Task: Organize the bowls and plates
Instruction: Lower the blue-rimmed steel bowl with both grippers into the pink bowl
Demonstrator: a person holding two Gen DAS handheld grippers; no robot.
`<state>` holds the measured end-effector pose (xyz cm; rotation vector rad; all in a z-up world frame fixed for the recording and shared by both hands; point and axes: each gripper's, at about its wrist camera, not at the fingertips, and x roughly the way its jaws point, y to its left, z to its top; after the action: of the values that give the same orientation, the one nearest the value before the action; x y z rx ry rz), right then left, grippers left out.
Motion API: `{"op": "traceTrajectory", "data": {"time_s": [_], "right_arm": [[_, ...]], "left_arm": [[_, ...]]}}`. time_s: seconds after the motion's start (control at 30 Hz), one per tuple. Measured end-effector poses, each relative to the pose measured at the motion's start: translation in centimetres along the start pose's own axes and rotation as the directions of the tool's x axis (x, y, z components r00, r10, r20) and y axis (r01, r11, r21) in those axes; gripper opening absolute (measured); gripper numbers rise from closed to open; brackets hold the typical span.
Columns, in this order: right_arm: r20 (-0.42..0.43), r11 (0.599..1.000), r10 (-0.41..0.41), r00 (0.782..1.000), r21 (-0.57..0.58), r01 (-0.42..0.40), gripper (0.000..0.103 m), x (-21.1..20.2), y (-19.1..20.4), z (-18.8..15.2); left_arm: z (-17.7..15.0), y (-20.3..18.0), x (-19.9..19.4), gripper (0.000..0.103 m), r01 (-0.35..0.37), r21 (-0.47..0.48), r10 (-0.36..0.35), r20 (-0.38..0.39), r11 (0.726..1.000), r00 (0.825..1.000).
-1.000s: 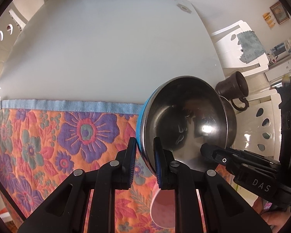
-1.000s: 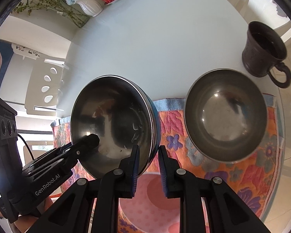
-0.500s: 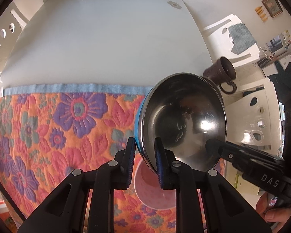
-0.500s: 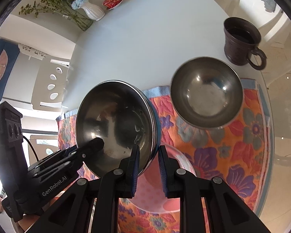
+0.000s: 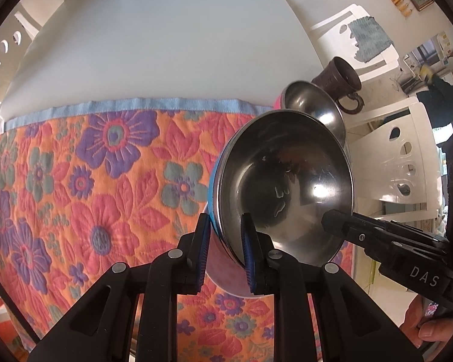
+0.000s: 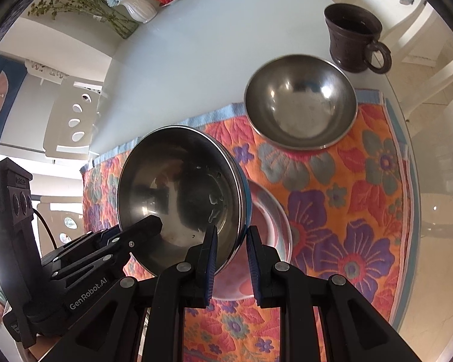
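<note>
Left wrist view: the left gripper (image 5: 225,241) is clenched on the rim of a steel bowl (image 5: 287,181) with a blue outside, held tilted above the floral mat (image 5: 90,181). The right gripper (image 5: 335,223) pinches the opposite rim. Under the bowl lies a pink plate (image 5: 223,277). A second bowl (image 5: 311,105) sits at the mat's far right corner, a dark mug (image 5: 341,81) just beyond it on the white table (image 5: 166,45).

Right wrist view: the right gripper (image 6: 231,250) clamps the bowl (image 6: 178,193) rim; the left gripper (image 6: 151,226) grips the other side. The plate (image 6: 271,226) lies on the mat (image 6: 347,211) beneath. The second bowl (image 6: 300,102) rests on the mat's far edge, the mug (image 6: 353,39) near the table's (image 6: 211,45) right edge.
</note>
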<state>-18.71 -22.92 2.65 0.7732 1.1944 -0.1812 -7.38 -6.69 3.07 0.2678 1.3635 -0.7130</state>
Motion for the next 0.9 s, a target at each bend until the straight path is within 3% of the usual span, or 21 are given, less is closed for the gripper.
{"op": "traceTrajectory", "data": {"time_s": [0.9], "right_arm": [[-0.06, 1.0, -0.011, 0.998, 0.015, 0.012, 0.019, 1.9, -1.3, -2.1]], "left_arm": [[-2.2, -0.1, 2.6, 0.018, 0.012, -0.03, -0.014, -0.061, 0.999, 0.998]]}}
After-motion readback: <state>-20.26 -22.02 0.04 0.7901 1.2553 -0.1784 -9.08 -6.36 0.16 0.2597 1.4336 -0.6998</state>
